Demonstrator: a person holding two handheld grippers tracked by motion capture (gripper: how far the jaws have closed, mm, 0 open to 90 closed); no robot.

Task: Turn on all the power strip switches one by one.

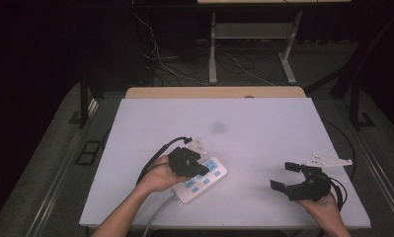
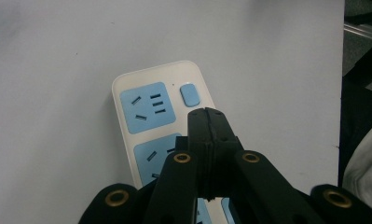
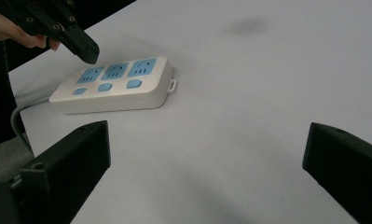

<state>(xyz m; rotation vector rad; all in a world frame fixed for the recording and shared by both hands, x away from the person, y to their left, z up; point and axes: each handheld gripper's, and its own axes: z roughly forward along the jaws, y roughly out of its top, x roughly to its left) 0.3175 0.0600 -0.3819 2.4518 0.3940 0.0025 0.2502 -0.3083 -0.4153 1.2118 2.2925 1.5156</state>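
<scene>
Lab-like recording room: dark curtained walls, grey carpet floor (image 1: 46, 163), loose cables (image 1: 160, 64) on it, white-legged desk frame (image 1: 213, 49) behind white work table (image 1: 263, 128).

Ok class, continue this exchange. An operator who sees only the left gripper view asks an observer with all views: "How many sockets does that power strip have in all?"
Observer: The power strip has three blue sockets, each with a blue button.
Operator: Where is the right gripper?
Observer: The right gripper is off to the strip's right, apart from it, jaws wide open.
Operator: And the strip's cable?
Observer: The grey cable leaves the strip's near end and runs off the table's near edge.
</scene>
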